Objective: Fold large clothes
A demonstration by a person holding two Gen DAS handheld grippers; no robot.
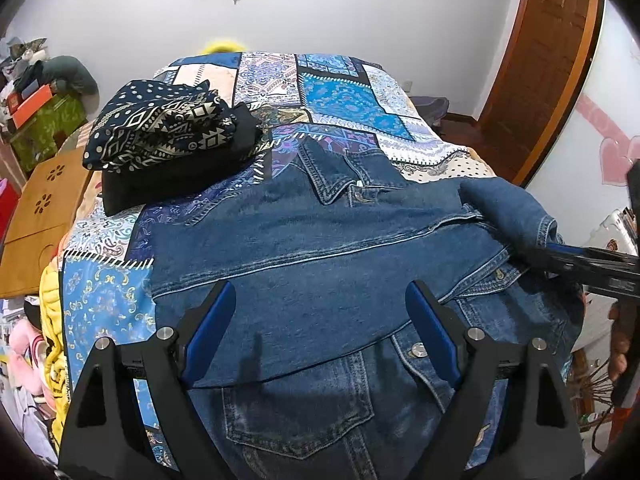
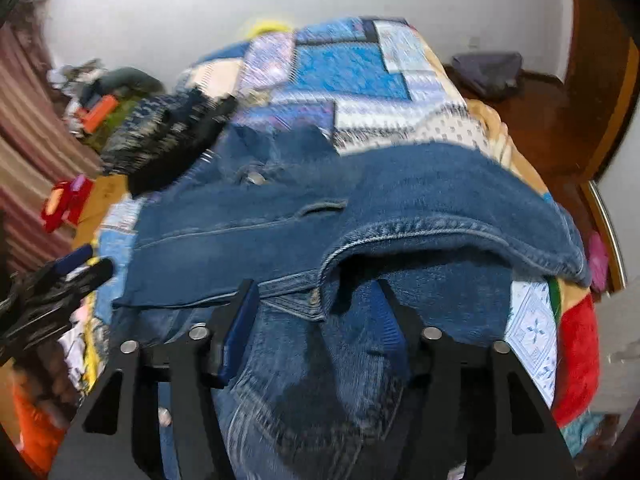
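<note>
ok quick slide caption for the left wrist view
Open left gripper hovers over a denim jacket on a patchwork bedspread.

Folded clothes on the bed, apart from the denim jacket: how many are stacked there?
2: a patterned navy garment lies on top of a plain black garment, left of the jacket. More may be hidden beneath.

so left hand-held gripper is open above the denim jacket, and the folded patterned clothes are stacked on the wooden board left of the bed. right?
Not quite. The stack of folded patterned clothes sits on the patchwork bedspread, not on the wooden board beside the bed; the left wrist view shows it. The rest holds: the left hand-held gripper is open above the denim jacket.
</note>
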